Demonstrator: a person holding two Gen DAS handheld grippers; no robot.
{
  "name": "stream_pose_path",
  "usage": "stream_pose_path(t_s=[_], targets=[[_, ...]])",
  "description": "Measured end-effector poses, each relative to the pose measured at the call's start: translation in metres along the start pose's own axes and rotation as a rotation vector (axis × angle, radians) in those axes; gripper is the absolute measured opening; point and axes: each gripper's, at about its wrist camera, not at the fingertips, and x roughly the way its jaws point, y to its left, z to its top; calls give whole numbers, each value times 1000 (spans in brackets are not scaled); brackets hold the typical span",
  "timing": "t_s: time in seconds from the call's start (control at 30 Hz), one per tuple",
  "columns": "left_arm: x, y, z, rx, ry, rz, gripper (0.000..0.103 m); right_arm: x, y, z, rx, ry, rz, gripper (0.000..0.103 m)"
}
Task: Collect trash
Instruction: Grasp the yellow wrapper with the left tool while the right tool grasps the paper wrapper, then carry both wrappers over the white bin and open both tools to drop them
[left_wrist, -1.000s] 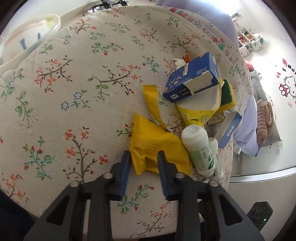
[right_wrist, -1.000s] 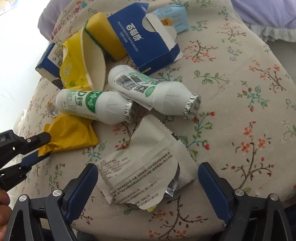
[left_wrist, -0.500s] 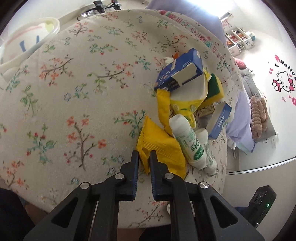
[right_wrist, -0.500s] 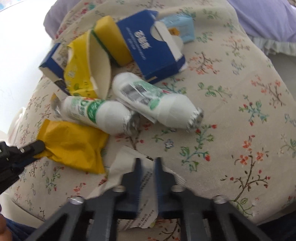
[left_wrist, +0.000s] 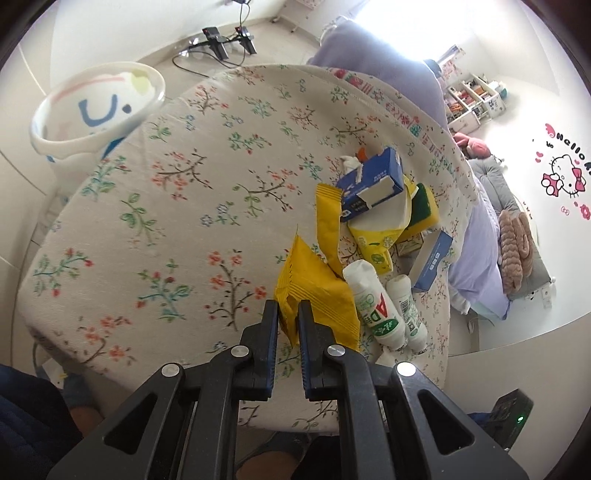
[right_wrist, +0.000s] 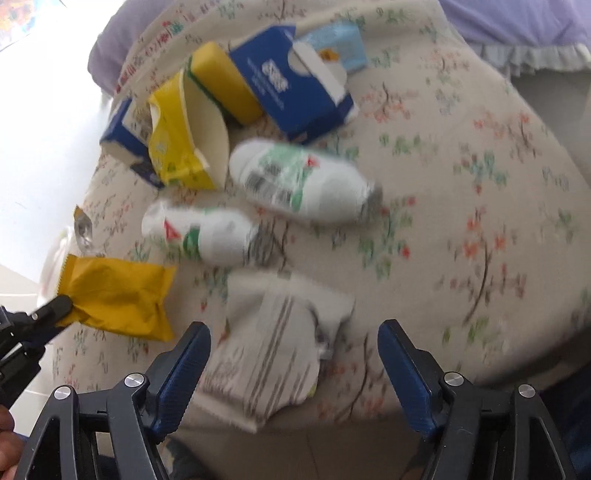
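Left claw (left_wrist: 288, 314) pinches the yellow wrapper (left_wrist: 314, 291) at the cushion's (left_wrist: 166, 221) edge; right claw (right_wrist: 293, 354) is opening, apparently untouching, over the white wrapper (right_wrist: 273, 343): re-close squarely, then lift both to the bin (left_wrist: 96, 107).

1. A round desk (left_wrist: 155, 206) with a cream cloth covered in little flowers carries all the things.
2. Most of the cloth is bare. The things lie together near one edge.
3. Two white bottles (left_wrist: 373, 299) with green labels lie on their sides, close together.
4. A white crumpled wrapper (right_wrist: 273, 339) with grey writing lies flat at the near edge in the right wrist view. It is blurry.
5. A big dark blue box (right_wrist: 291, 85) lies open on the cloth.
6. A yellow paper pack (right_wrist: 181, 144) lies beside the blue box.
7. A thin yellow strip (left_wrist: 328, 221) lies near the bottles.
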Motion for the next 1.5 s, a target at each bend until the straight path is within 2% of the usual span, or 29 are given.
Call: stream_pose_path(t_s=[0.13,0.17,0.2,0.23,0.27,0.33,0.37,0.4,0.43,0.63,0.73,0.8,0.87,1.0,1.07,1.13,1.17,1.2,1.27,1.3,1.4,1.5], targets=[[-7,1,0,14,-17,9,11,14,15,-16,-30,47,-43,79],[-9,1,-1,18,-20,13,11,17,21,-18,-51,26,-79,78],[-10,2,-2,21,-22,15,11,18,27,-18,-74,7,-98,62],[-13,2,-2,24,-26,15,11,20,31,-18,-95,4,-110,39],[-15,3,-2,27,-31,16,11,22,36,-16,-116,-3,-120,37],[-23,7,-2,31,-47,30,11,22,39,-14,-137,-5,-112,25],[-26,9,-2,32,-53,36,11,21,43,-14,-151,-10,-112,24],[-31,12,-2,31,-61,42,11,19,46,-15,-165,-17,-108,16],[-34,14,-2,30,-64,44,11,15,50,-16,-177,-25,-103,13],[-61,32,13,15,-81,62,11,-19,87,-18,-275,-132,-51,12],[-89,38,46,27,-122,110,11,-24,118,-19,-375,-180,-25,12],[-113,41,77,57,-157,170,11,-19,140,-16,-427,-183,13,12],[-129,44,105,71,-168,190,11,-14,160,-10,-467,-190,40,12],[-144,63,174,69,-201,331,11,4,209,7,-509,-171,143,12],[-138,79,194,51,-202,380,11,16,236,18,-536,-170,196,13],[-119,99,206,72,-205,502,11,30,261,26,-561,-151,236,13],[-107,109,208,81,-187,554,11,39,274,30,-567,-127,261,13],[-91,128,210,62,-122,581,11,51,288,35,-574,-100,281,13],[-80,153,213,-32,-52,507,11,74,315,39,-598,-65,281,13],[-81,164,217,-72,-47,461,11,82,325,41,-612,-58,283,13],[-82,165,223,-17,-67,532,11,107,359,39,-655,-36,287,14],[-77,168,220,-40,-43,537,12,132,389,35,-688,-12,279,15]])
